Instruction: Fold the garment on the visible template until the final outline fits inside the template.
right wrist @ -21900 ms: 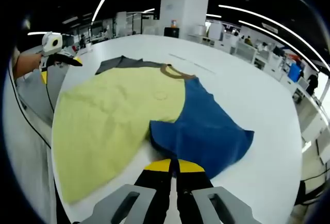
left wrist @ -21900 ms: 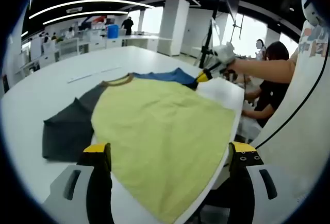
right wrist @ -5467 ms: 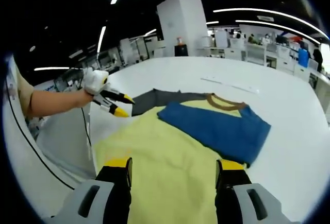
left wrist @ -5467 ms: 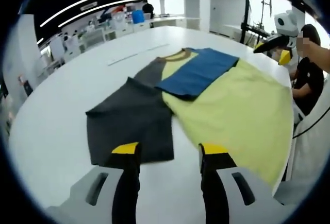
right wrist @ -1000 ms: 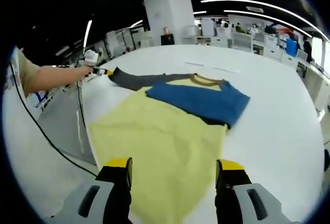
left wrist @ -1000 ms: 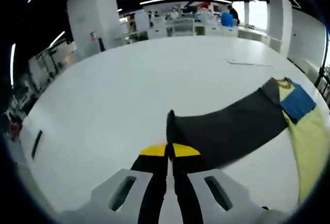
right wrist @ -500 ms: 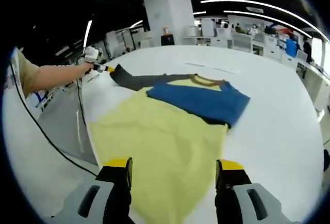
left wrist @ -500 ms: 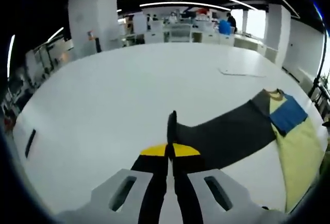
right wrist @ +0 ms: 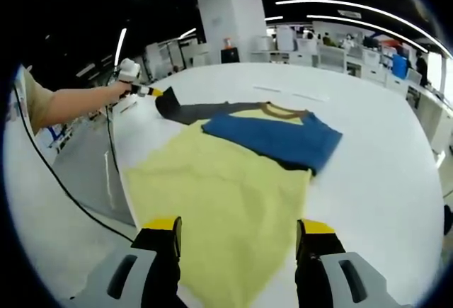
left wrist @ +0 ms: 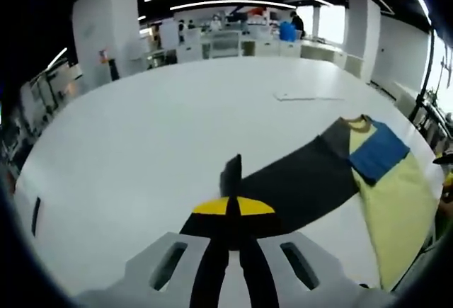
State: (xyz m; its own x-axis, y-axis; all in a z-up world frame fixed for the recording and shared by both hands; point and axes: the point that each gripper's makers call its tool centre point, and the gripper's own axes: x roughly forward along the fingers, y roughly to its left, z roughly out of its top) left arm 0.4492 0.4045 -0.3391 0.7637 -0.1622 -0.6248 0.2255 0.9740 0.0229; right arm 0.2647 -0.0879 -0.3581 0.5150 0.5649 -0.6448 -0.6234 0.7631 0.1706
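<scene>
One garment [right wrist: 233,173] on the desk [left wrist: 141,124]: left gripper [left wrist: 228,209] jaws clamped on its grey sleeve [left wrist: 297,184], apparently lifted; right gripper [right wrist: 237,234] jaws apart above the yellow hem.

1. A large white table [left wrist: 141,124] with a rounded edge carries everything.
2. A shirt [right wrist: 233,173] lies flat on it: yellow body, blue sleeve folded across the chest, dark grey sleeve stretched outward.
3. A thin pale strip [left wrist: 309,98] lies beyond the collar.
</scene>
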